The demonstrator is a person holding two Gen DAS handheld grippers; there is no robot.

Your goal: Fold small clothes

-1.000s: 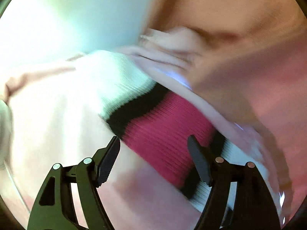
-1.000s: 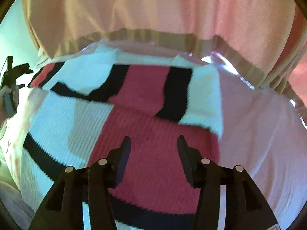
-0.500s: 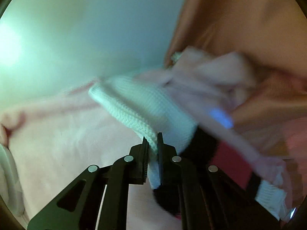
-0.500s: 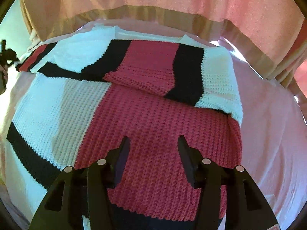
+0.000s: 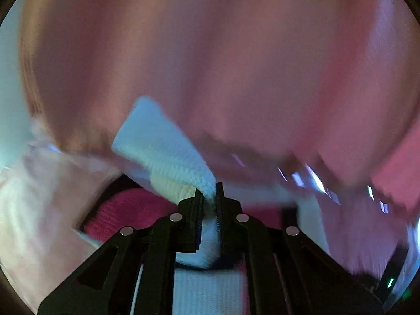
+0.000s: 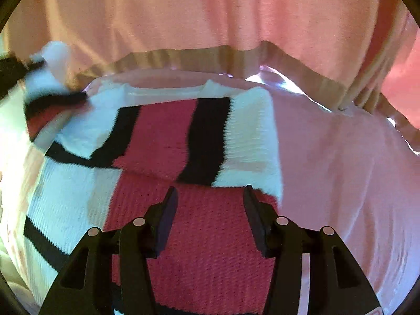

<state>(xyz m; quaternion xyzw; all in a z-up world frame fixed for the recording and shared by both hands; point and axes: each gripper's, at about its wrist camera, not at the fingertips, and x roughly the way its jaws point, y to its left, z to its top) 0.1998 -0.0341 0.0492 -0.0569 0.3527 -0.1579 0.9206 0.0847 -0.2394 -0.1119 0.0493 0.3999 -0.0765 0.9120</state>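
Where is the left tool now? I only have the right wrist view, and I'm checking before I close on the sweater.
Observer: The left tool is shut on a white sleeve end of the sweater, pinched between its fingers.
Operator: Is that sleeve lifted or lying flat?
Observer: Lifted; in the left wrist view the white knit stands up out of the grip, above the red part of the sweater.
Operator: Anything beyond it that I should know of?
Observer: Only the pink curtain, badly blurred, so that view shows no more detail there.
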